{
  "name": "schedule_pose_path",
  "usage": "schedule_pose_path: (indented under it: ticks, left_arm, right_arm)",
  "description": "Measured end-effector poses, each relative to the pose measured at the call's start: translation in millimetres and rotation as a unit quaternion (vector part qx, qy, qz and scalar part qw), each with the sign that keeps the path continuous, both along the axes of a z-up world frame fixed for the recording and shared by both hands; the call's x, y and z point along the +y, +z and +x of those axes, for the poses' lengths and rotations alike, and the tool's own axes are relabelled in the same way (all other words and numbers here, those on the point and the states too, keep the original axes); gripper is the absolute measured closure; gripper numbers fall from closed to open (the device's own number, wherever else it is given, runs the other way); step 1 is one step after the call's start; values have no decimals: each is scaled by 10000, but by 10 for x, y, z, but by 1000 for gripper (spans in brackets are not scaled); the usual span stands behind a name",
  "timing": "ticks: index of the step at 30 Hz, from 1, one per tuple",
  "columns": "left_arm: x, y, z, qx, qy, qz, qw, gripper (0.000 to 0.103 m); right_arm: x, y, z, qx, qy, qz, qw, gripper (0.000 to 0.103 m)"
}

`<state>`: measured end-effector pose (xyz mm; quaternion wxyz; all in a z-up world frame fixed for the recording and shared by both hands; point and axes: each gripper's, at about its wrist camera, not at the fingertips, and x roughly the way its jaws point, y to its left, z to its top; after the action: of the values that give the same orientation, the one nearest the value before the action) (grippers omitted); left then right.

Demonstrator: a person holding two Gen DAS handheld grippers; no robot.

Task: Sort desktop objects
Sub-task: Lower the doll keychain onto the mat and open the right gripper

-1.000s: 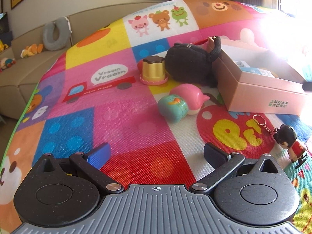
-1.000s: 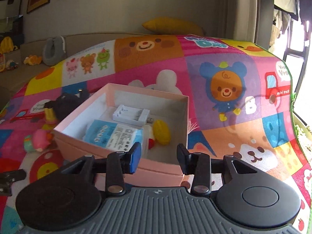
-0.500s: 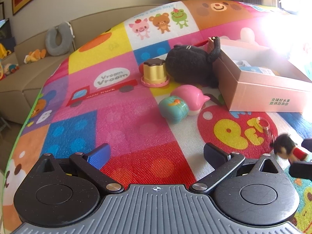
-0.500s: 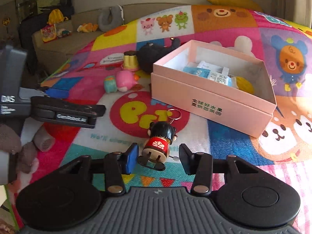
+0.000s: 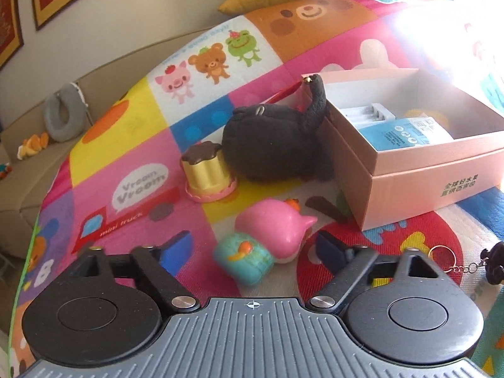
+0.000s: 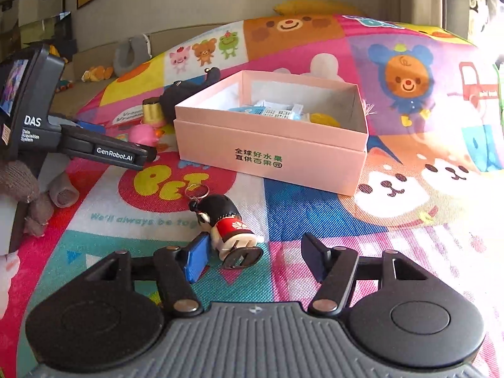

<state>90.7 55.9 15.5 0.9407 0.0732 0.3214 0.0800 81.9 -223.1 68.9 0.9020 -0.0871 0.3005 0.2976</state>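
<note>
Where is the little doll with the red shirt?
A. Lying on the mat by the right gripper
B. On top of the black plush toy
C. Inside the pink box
A: the doll lies tipped over on the mat, between the right gripper's open fingers.

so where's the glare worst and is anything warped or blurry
Left wrist view: window glare washes out the upper right, bleaching the play mat behind the pink box; fisheye bows the mat's edges. Right wrist view: evenly lit, only a small blown-out patch at the right edge; doll keychain sharp.

Cartoon play mat [image 6: 315, 220] — pink box [image 6: 267, 154], doll keychain [image 6: 226, 220]
</note>
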Motion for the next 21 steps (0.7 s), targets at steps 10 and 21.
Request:
schedule_pose_path:
  ticks: [10, 21]
  left_arm:
    - [-106, 56, -295, 119, -58, -117, 9998, 42]
    - [-420, 116, -1144, 291, -422, -927, 9944, 24]
  right_arm:
    - [48, -57, 88, 424, 243, -65, 9988, 5]
    - [126, -71, 81, 430, 283, -321, 9982, 0]
